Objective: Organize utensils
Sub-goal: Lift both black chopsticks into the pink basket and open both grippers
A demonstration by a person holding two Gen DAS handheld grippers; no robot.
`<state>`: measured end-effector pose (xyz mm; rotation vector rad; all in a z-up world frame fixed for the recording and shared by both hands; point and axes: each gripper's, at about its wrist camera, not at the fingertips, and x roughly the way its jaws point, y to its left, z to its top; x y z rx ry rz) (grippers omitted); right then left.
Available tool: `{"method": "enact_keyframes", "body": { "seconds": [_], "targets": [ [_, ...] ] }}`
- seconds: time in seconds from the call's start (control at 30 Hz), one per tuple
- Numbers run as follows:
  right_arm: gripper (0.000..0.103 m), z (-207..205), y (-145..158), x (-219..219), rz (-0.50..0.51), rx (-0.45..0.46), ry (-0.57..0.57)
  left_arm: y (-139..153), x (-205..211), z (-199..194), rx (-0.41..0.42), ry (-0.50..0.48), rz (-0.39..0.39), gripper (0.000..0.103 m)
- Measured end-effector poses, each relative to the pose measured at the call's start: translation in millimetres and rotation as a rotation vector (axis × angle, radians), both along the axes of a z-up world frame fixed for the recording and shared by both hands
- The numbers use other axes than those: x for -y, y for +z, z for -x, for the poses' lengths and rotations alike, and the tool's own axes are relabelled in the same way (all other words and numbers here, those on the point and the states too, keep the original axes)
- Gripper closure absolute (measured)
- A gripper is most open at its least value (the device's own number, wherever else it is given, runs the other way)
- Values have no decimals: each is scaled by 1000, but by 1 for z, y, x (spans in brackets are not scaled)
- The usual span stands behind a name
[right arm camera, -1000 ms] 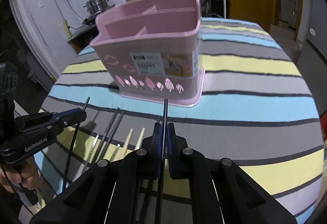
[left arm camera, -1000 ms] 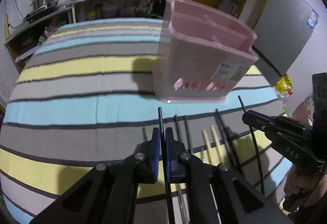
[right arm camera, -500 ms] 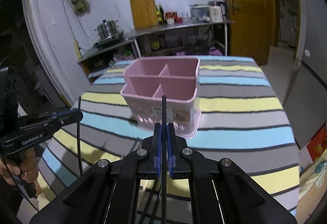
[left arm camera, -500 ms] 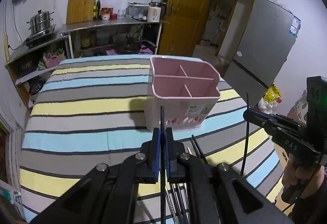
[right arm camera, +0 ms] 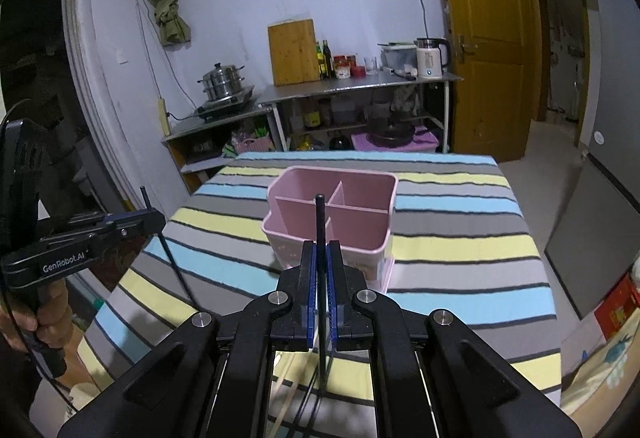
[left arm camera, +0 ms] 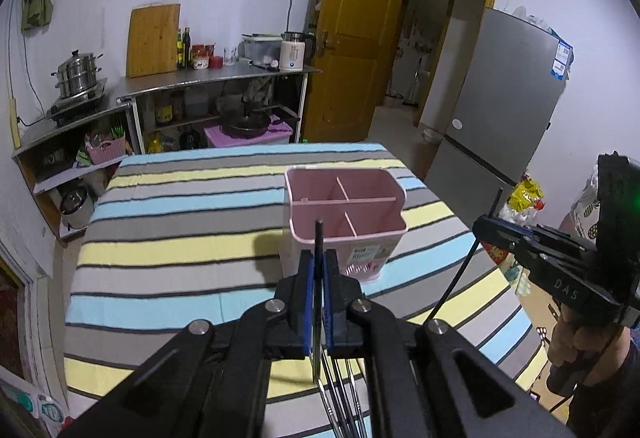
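A pink utensil caddy [left arm camera: 344,214] with divided compartments stands on the striped table; it also shows in the right wrist view [right arm camera: 334,214]. My left gripper [left arm camera: 319,262] is shut on a black chopstick [left arm camera: 319,238], held upright high above the table, near side of the caddy. My right gripper [right arm camera: 320,258] is shut on another black chopstick [right arm camera: 320,222], also upright. Each gripper shows in the other's view, the right one [left arm camera: 492,230] and the left one [right arm camera: 148,218]. Several chopsticks [left arm camera: 340,394] lie on the cloth below.
The table [left arm camera: 180,230] has a striped cloth. A steel counter [left arm camera: 216,78] with pots, bottles and a kettle stands behind. A fridge [left arm camera: 508,110] and an open door [left arm camera: 352,38] are at the right.
Both grippers have risen well above the table with their chopsticks, and the caddy now appears smaller and seen from above.
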<state>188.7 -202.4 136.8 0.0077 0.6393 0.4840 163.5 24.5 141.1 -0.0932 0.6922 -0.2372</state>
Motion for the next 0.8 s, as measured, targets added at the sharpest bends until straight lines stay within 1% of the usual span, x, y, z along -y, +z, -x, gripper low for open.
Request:
{"method": "enact_keyframes", "body": {
  "seconds": [0.27,0.4,0.73,0.8],
  "targets": [
    [99,-5,27,-4,-38,52,-1,30,-2,-17,25,1,23,98],
    [99,-13,46,-10,-57,81,-2,47,1,-30,34,-7,40,98],
    [99,-37,90,-20,-121,159,-27,95,-7,-55,106,15,89,98],
    [99,-42,95,-21,-130,170,-31,101,-9,-60,125,23,85,98]
  ]
}}
